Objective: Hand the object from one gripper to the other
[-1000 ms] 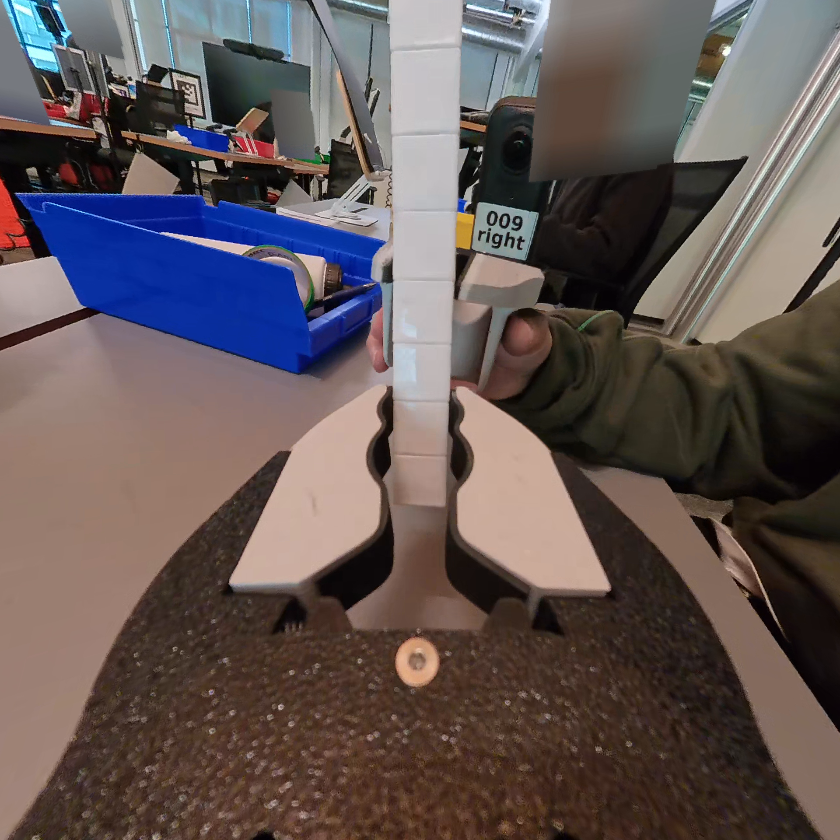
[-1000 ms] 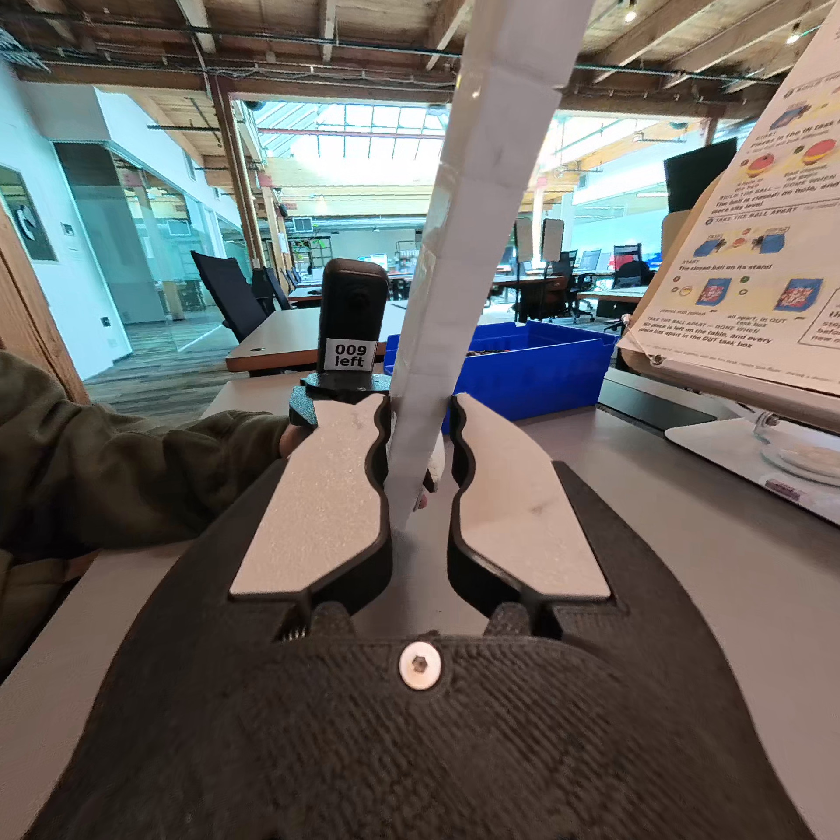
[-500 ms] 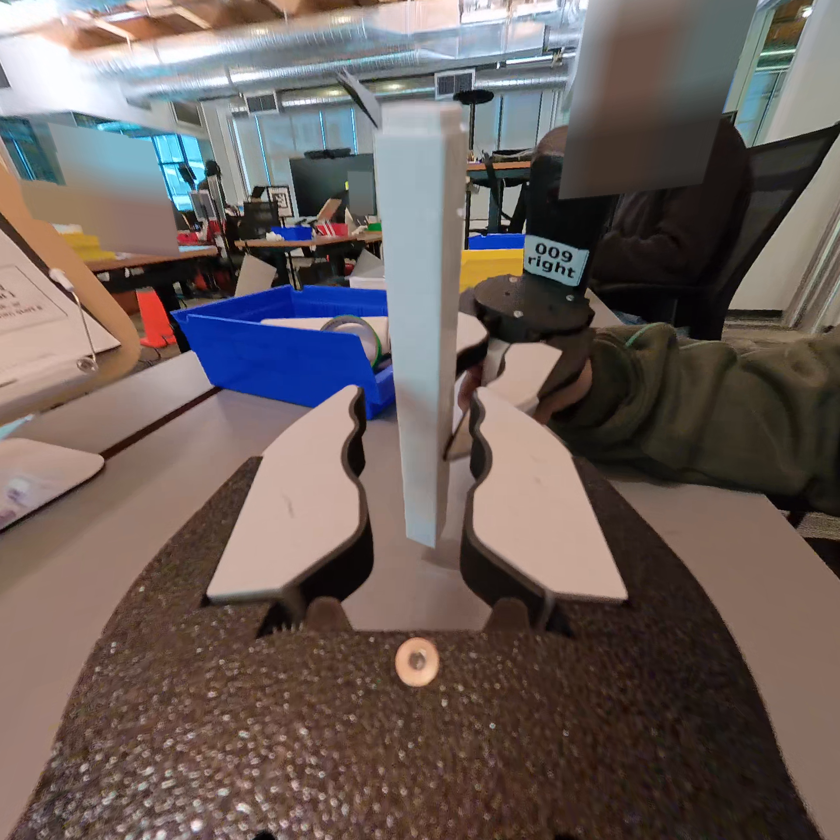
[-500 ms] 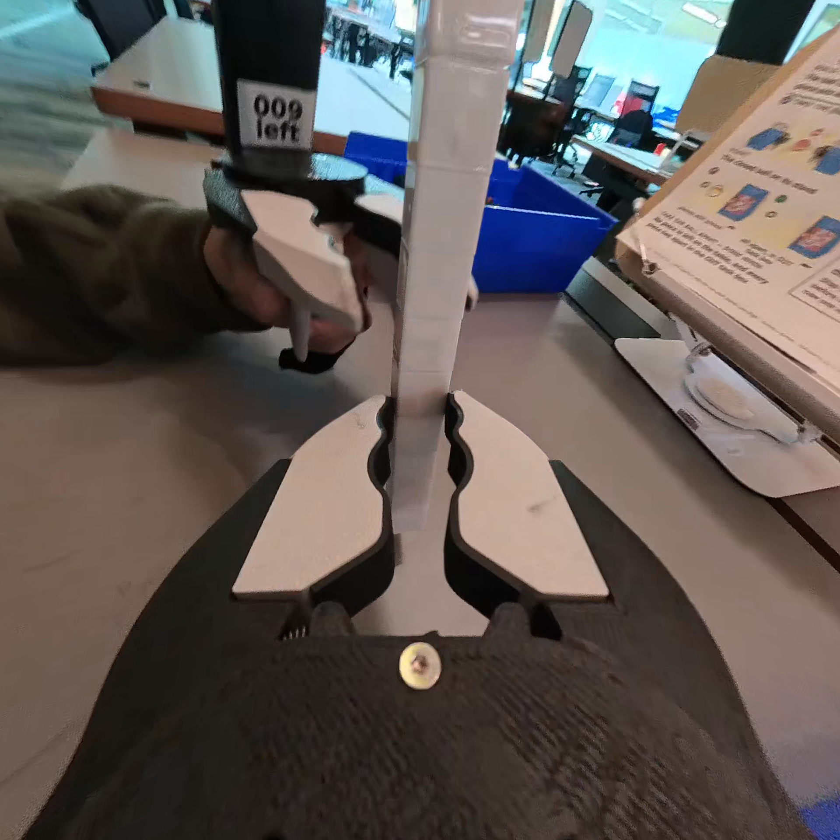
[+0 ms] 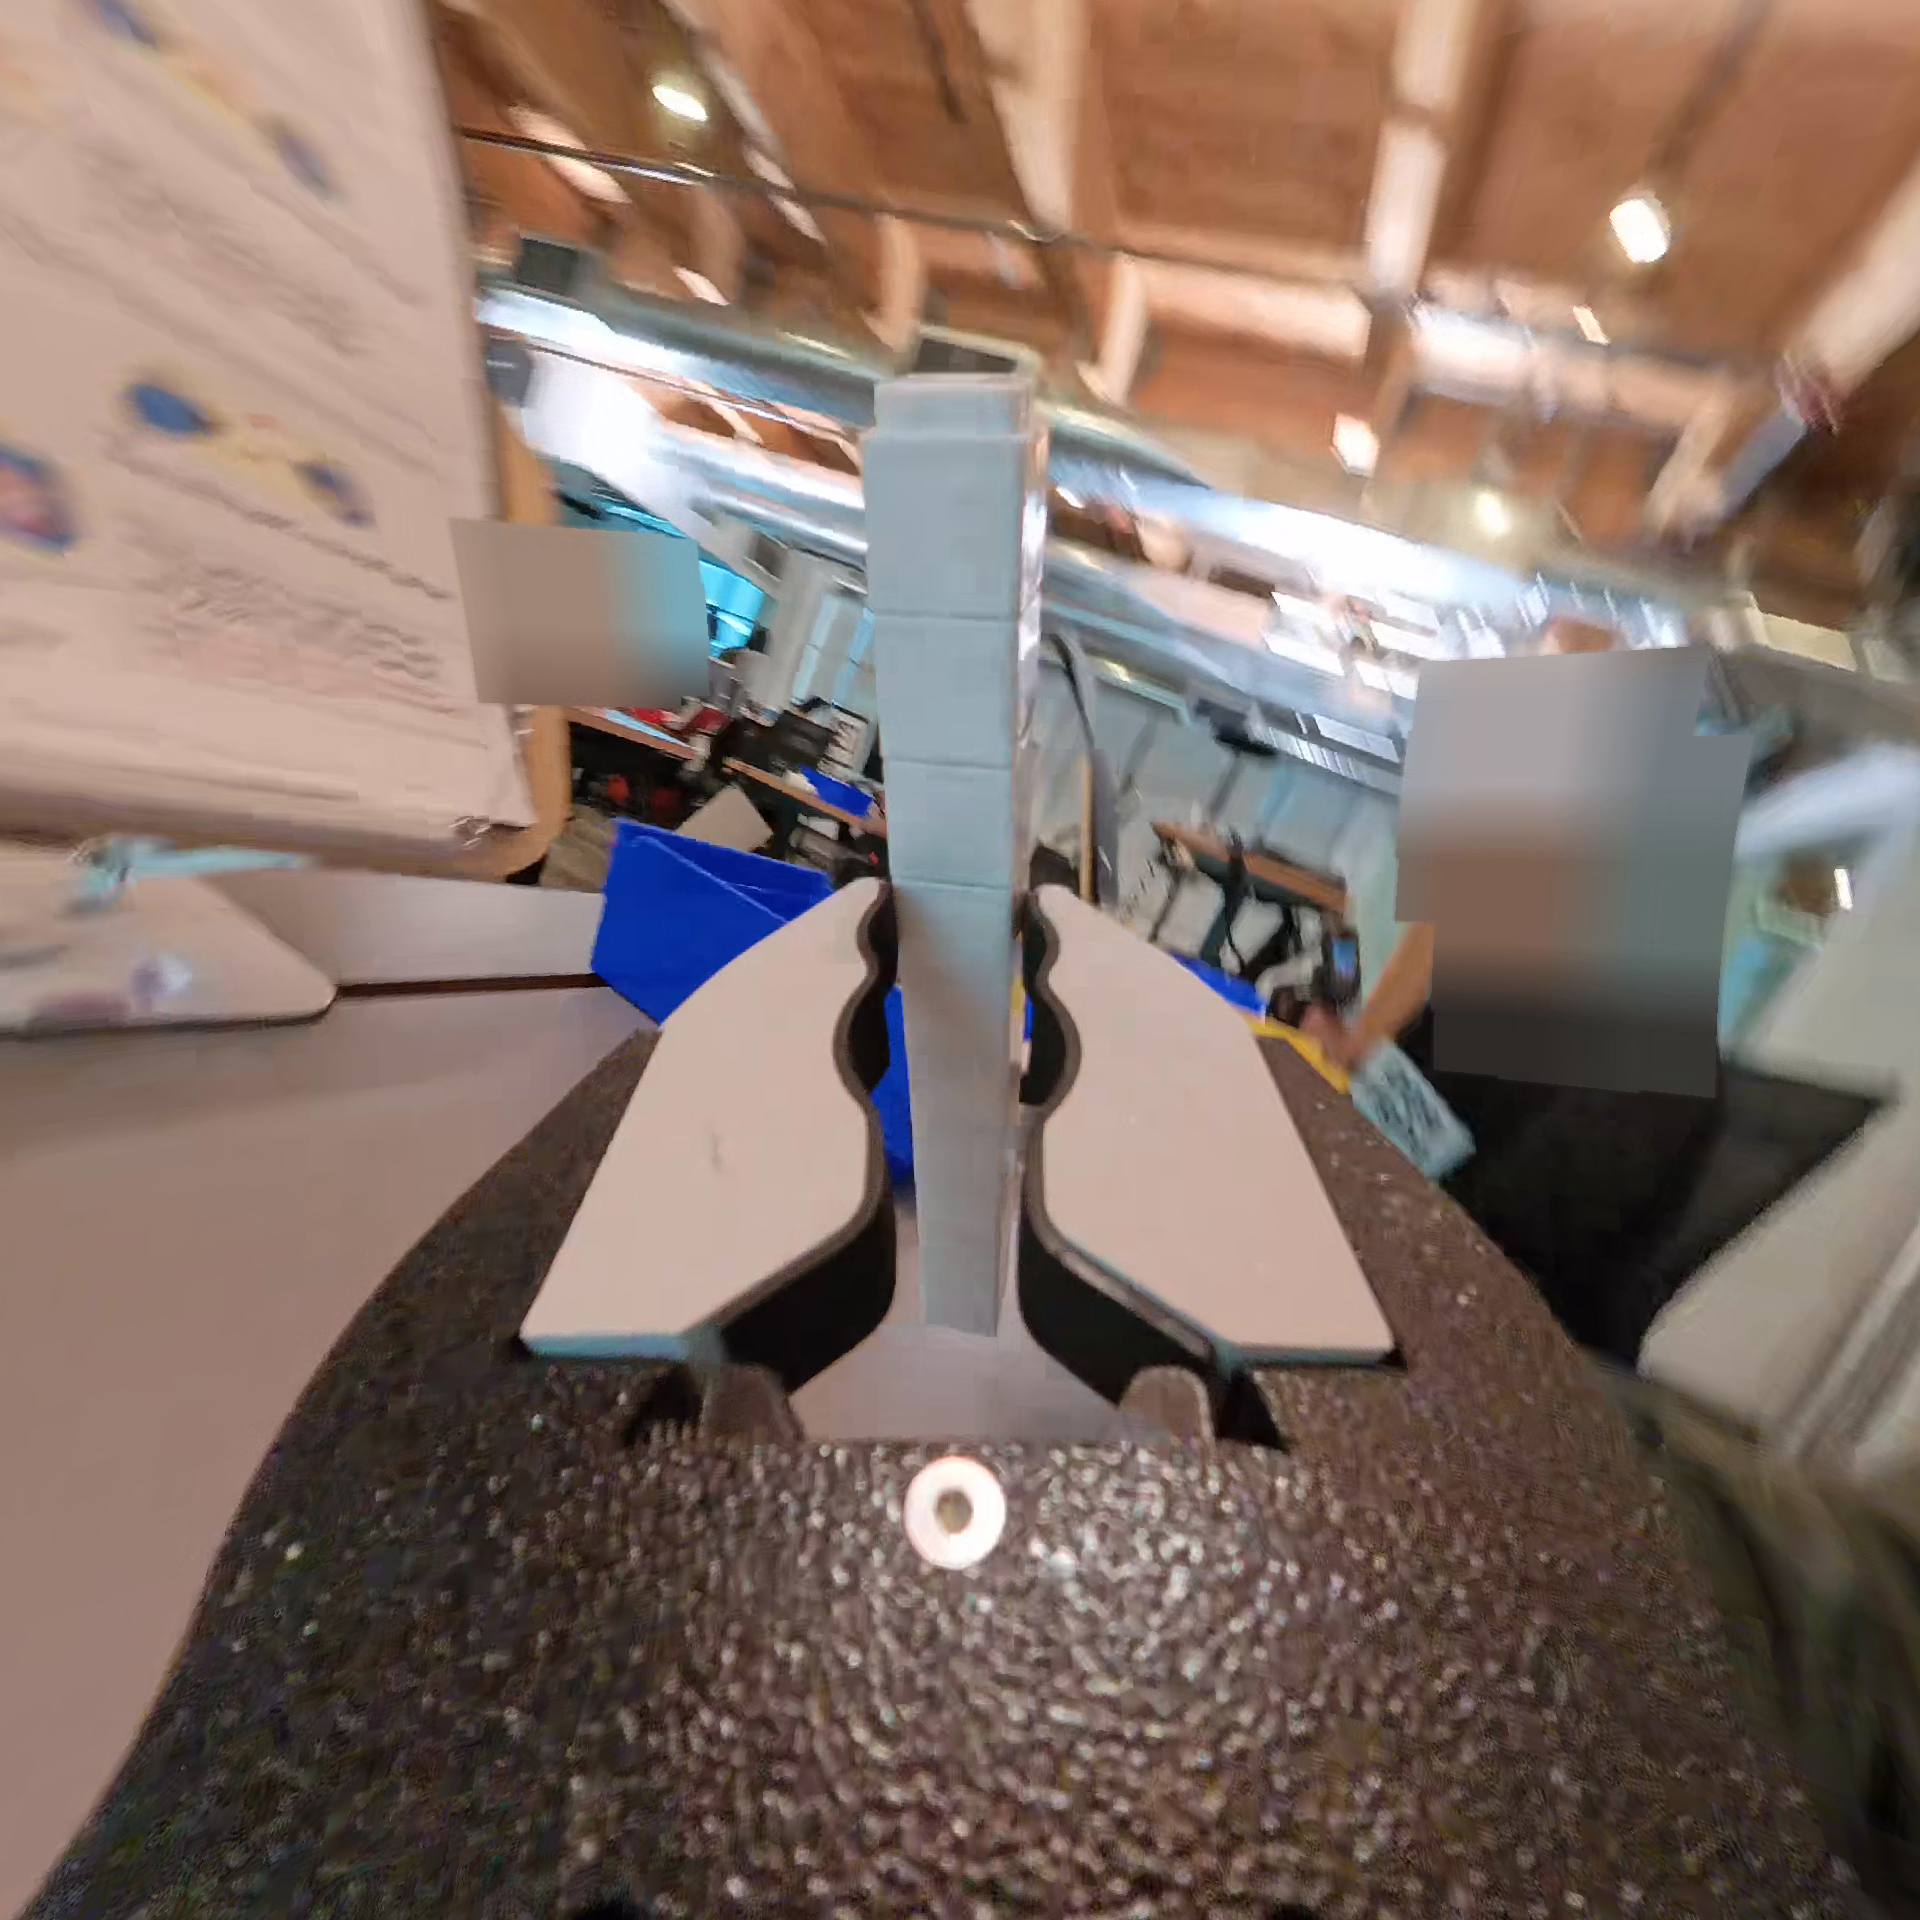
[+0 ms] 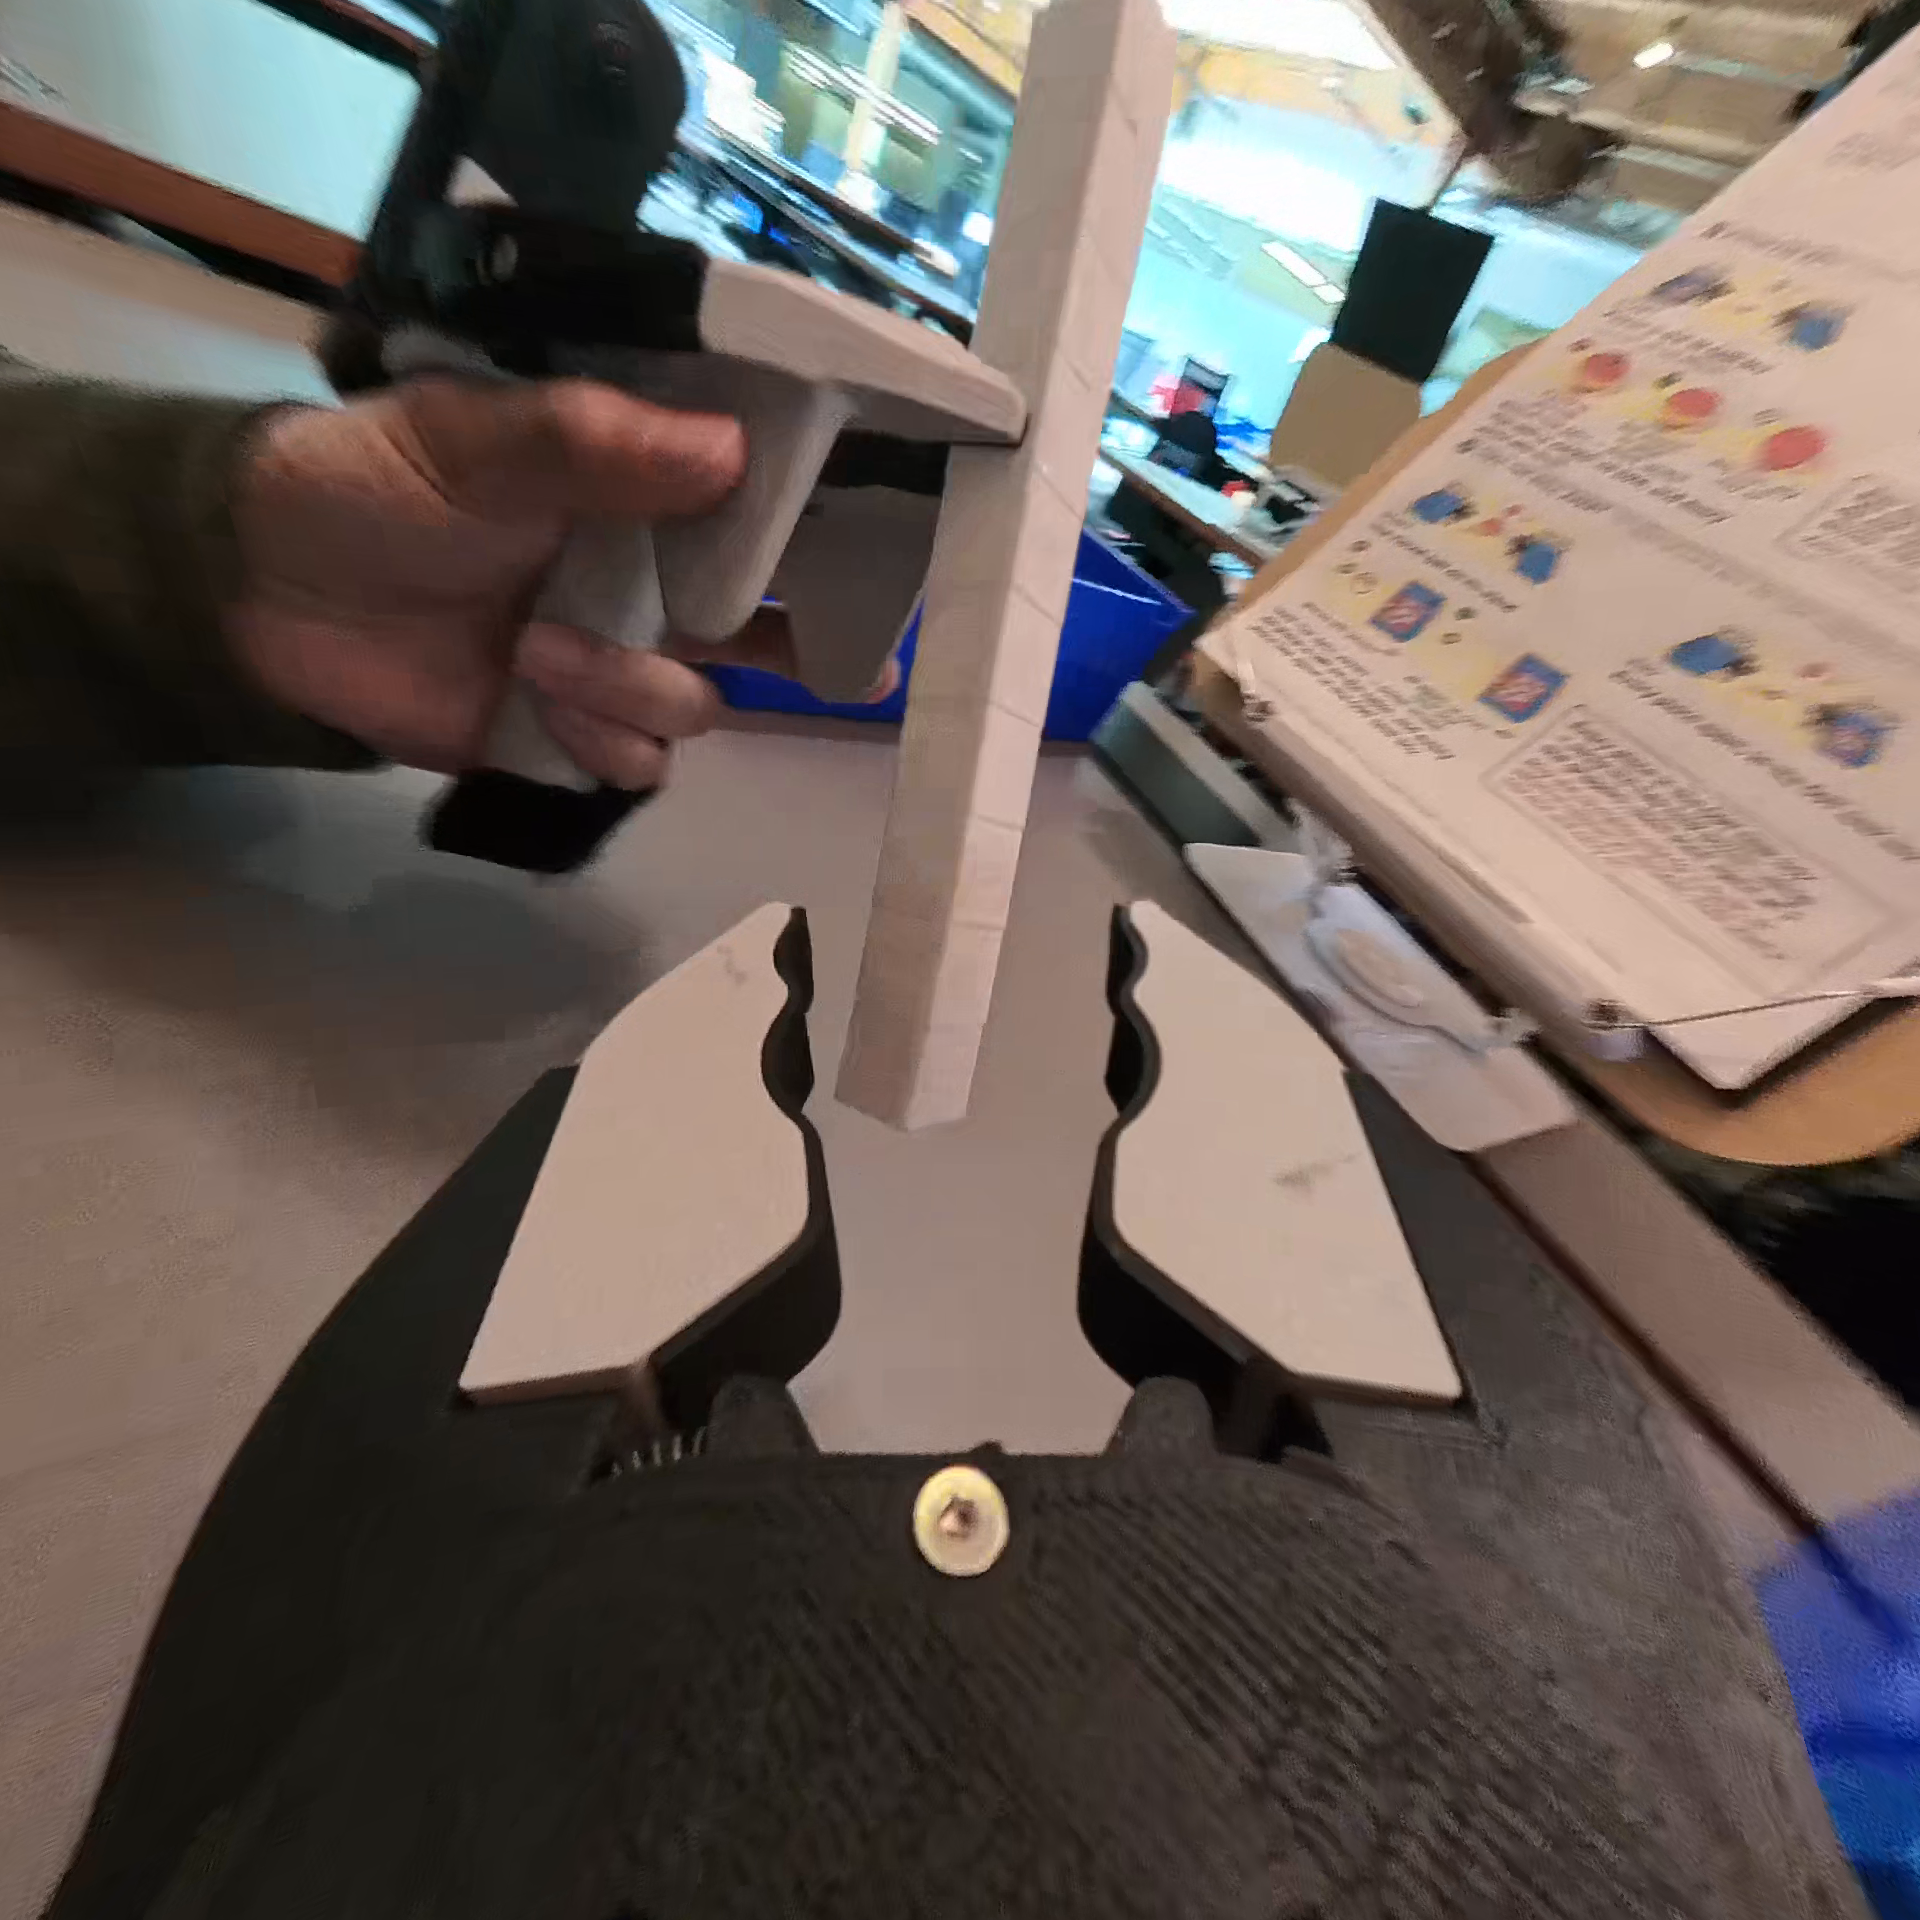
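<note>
A long white segmented bar (image 5: pixel 951 727) stands upright between my left gripper's (image 5: pixel 954 904) fingers, which are shut on its lower part. In the right wrist view the same bar (image 6: pixel 997 623) slants down between my right gripper's (image 6: pixel 956 914) fingers. These are wide open and do not touch it; the bar's lower end hangs free above the grey table (image 6: pixel 260 1039). The left gripper (image 6: pixel 997 436), held by a hand (image 6: pixel 416 561), clamps the bar higher up. Both views are motion-blurred.
A blue bin (image 6: pixel 1112 623) stands on the table behind the bar and also shows in the left wrist view (image 5: pixel 707 935). A printed instruction board on a stand (image 6: pixel 1610 623) is at the right, close to the right gripper. Desks and chairs fill the background. The left gripper's tips are roughly 9 centimeters from the right gripper's.
Half a second ago my right gripper was shut on the bar and my left was open. Now my left is shut on it and my right has opened. Both cameras have tilted.
</note>
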